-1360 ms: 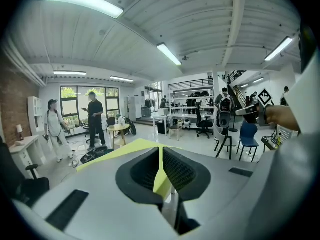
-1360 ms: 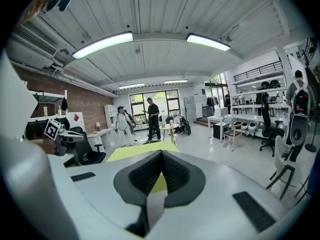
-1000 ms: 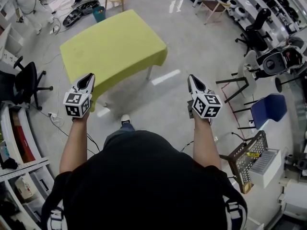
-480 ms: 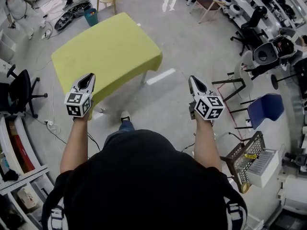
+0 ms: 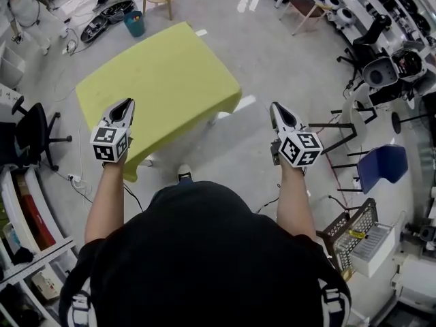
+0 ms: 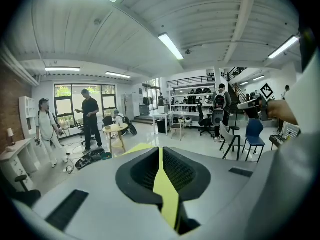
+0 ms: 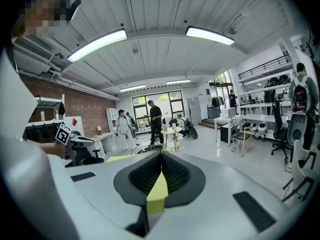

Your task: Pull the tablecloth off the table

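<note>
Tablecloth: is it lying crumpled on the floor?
No, the yellow-green tablecloth is spread out flat, raised above the floor, with its edges hanging down.

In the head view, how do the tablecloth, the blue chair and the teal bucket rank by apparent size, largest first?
1. tablecloth
2. blue chair
3. teal bucket, which stands farther from the camera, so its true size is unsure

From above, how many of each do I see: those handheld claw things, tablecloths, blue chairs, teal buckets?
Handheld two-jaw grippers: 2 (left gripper, right gripper)
Yellow-green tablecloth: 1
Blue plastic chair: 1
Teal bucket: 1
Total: 5
</note>
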Demonstrator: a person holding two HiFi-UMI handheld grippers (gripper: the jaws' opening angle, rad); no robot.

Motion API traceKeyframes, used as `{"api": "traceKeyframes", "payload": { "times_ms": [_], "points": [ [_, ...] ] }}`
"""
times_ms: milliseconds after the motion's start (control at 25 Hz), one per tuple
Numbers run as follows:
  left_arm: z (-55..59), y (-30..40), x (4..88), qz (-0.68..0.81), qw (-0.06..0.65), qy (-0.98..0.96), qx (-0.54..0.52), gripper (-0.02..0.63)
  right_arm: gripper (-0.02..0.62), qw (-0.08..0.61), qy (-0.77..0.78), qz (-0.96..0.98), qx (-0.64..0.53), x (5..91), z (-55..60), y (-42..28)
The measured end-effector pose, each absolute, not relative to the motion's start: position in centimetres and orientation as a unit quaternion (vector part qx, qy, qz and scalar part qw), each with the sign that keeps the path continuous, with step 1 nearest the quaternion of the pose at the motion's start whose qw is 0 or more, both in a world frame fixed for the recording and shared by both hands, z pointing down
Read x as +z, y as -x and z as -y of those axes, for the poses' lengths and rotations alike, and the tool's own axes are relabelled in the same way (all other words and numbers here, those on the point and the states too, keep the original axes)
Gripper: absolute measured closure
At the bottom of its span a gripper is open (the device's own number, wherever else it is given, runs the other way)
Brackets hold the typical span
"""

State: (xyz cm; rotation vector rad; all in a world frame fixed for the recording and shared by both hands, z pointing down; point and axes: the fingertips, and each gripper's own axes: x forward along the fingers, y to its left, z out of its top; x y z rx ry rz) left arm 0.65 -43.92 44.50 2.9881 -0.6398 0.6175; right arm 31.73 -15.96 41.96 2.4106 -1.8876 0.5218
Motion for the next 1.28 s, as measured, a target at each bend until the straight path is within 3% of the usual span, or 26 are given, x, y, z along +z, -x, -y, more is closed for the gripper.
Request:
{"api": "traceKeyframes", "payload": {
  "times_ms": [680,1280],
  "points": [
    [61.3,0.3,44.6,0.235,0.027,-0.954,0.184,0.565,0.548,0.054,-0.739,0.653,0.157,41.7,36.0,-32.3],
    [61.0,1.9,41.9,0.349,0.036,-0.921,0.167,0.565,0.546,0.054,-0.678,0.718,0.147,41.0,43.5,-37.6]
  ]
}}
